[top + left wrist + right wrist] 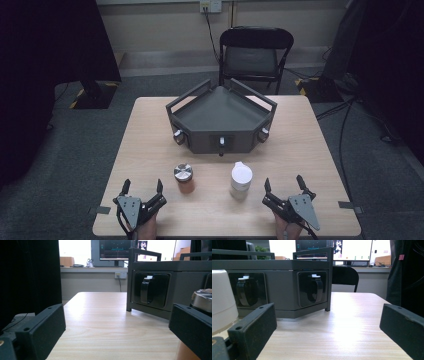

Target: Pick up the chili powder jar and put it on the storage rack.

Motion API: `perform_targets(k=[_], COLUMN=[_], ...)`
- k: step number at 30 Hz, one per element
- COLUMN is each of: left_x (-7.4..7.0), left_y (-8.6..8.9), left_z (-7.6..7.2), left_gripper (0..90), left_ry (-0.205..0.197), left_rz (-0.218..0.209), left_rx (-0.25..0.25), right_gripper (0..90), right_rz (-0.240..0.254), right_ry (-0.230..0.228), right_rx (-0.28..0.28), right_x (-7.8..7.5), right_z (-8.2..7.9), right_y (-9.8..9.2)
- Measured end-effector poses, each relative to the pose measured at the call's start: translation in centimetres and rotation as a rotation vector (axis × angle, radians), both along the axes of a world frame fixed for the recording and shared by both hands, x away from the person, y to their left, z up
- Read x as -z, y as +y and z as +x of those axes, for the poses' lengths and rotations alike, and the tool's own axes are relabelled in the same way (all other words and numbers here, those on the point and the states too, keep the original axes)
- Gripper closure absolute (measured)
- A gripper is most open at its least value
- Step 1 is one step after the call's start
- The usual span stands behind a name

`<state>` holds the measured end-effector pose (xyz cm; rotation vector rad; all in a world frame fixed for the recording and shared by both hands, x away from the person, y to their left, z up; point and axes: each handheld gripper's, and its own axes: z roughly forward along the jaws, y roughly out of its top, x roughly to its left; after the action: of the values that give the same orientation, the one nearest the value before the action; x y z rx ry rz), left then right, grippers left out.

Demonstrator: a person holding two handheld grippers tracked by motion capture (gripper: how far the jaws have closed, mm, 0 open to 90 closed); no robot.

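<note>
I am holding the left gripper [142, 191] low at the near left edge of the wooden table [300, 150], its jaws spread as wide as they go and gripping nothing; only bare tabletop is lying between them in the left gripper view. I am keeping the right gripper [283, 183] at the near right edge in the same way, jaws fully apart and empty, with bare wood between them in the right gripper view.

The jar with the silver metal lid [184, 178] and brownish contents is standing upright just ahead and to the right of the left gripper, near it but apart; in the left gripper view its lid [203, 298] is peeking over the right jaw. The white lidded bottle [240, 180] is standing upright to the left of the right gripper, apart from it, and is showing at the left edge of the right gripper view [222, 300].

Behind both containers, the dark grey angled tray [220, 112] with rails and front knobs is sitting mid-table. A black folding chair [256, 50] is standing beyond the far edge. I am making out no readable labels on either container.
</note>
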<state>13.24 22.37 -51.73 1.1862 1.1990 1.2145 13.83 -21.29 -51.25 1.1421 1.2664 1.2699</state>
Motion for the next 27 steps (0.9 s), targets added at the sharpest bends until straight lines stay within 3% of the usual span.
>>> perform_targets(k=[23, 27], left_x=[-0.02, -0.07], left_y=[-0.22, 0.1], left_z=[0.04, 0.09], left_gripper=[0.0, 0.0], left_ry=[0.001, 0.003], left_rz=[0.0, -0.006], left_rx=[-0.013, 0.003], right_gripper=[0.0, 0.0], right_rz=[0.004, 0.004], right_ry=[-0.009, -0.009], right_rx=[-0.001, 0.0], right_x=[0.17, 0.16], right_z=[-0.07, -0.07], right_y=[-0.06, -0.03])
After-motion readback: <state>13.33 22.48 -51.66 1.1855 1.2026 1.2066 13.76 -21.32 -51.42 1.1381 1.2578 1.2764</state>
